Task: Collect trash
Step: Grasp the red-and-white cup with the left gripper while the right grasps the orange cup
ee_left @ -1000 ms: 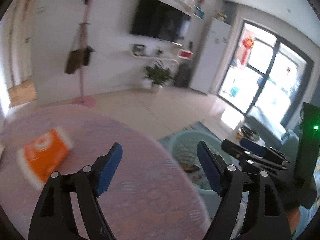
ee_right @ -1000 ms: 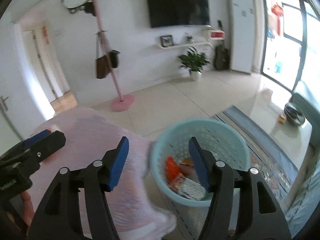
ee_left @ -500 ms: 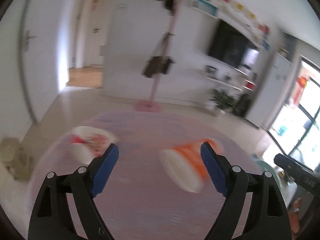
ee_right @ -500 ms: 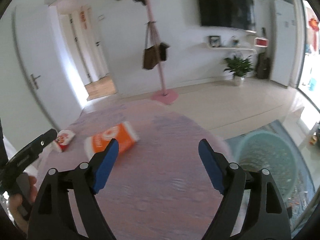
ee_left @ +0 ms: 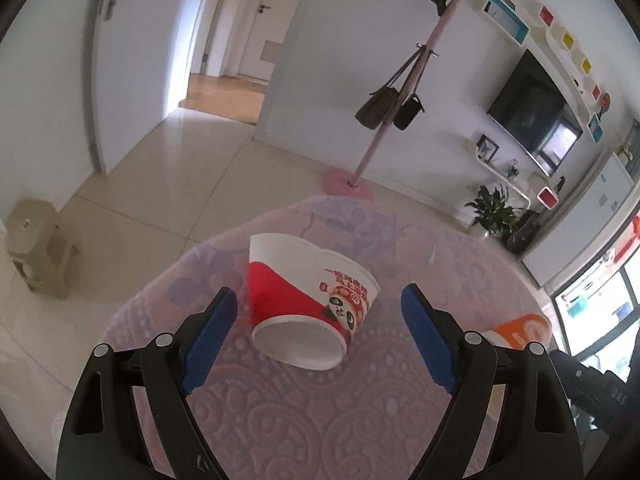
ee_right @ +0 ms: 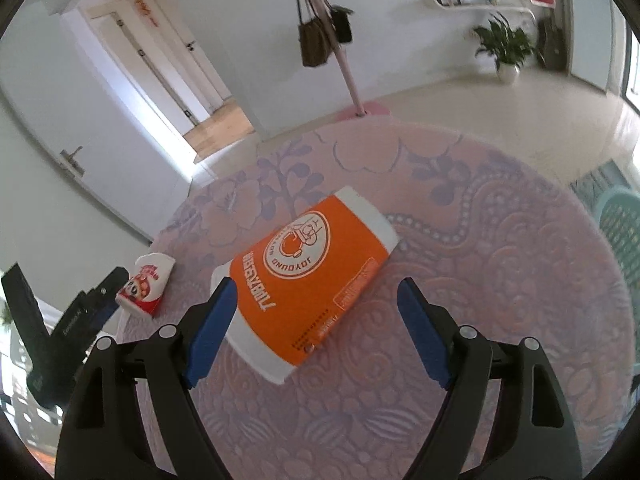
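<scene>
A red and white paper cup (ee_left: 308,300) lies on its side on the round table, its base toward me. My left gripper (ee_left: 318,340) is open, one finger on each side of the cup, apart from it. An orange and white box (ee_right: 308,280) lies flat on the table. My right gripper (ee_right: 316,332) is open just short of the box's near end. The cup also shows in the right wrist view (ee_right: 146,284), with the left gripper (ee_right: 92,312) beside it. The box's corner shows in the left wrist view (ee_left: 520,332).
The table has a pink embossed cloth (ee_right: 460,280). A teal mesh basket (ee_right: 620,228) stands on the floor past the table's right edge. A pink coat stand (ee_left: 384,132) with bags and a beige stool (ee_left: 36,248) stand on the floor beyond.
Both grippers have swung left from the basket to the table. The left one now frames the cup and the right one faces the box. Both stayed open.
</scene>
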A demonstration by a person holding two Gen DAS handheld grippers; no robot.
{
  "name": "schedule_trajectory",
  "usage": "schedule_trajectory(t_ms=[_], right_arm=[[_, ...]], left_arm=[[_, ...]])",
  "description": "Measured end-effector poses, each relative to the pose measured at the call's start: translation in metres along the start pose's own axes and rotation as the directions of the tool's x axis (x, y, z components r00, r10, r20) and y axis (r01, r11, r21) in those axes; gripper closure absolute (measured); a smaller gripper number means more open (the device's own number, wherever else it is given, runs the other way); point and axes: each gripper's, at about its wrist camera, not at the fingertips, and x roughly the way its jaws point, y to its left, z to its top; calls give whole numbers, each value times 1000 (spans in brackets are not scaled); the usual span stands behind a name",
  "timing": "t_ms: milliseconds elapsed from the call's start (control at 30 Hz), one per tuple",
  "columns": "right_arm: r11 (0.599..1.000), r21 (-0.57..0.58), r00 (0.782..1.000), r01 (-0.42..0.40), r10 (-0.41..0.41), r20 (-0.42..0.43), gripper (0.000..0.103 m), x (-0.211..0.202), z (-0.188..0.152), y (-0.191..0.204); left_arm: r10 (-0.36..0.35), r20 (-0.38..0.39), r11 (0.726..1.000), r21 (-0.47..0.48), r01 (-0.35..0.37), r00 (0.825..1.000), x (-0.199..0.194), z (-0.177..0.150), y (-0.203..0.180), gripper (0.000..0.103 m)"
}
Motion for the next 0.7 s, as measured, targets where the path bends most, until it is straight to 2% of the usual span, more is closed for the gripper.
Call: schedule_trajectory(t_ms=[133, 267, 433, 500, 700], right_arm=[[999, 51, 999, -13, 15, -44, 25, 20, 3, -1], [991, 110, 995, -71, 79, -66, 25, 36, 6, -2], [997, 74, 998, -32, 35, -46, 26, 42, 10, 10], [998, 55, 999, -30, 32, -41, 32, 43, 10, 15], [998, -21, 998, -52, 52, -24, 46, 35, 4, 26]], left_arm=[[-17, -19, 1000, -10, 17, 1000, 12, -6, 2, 21], [-26, -24, 999, -19, 25, 999, 20, -7, 7, 23], [-28, -26, 999, -17, 28, 999, 20, -9, 10, 29], [-27, -35, 1000, -15, 26, 999, 22, -11, 10, 39], [-33, -12, 999, 32, 33, 999, 14, -16, 4, 46]])
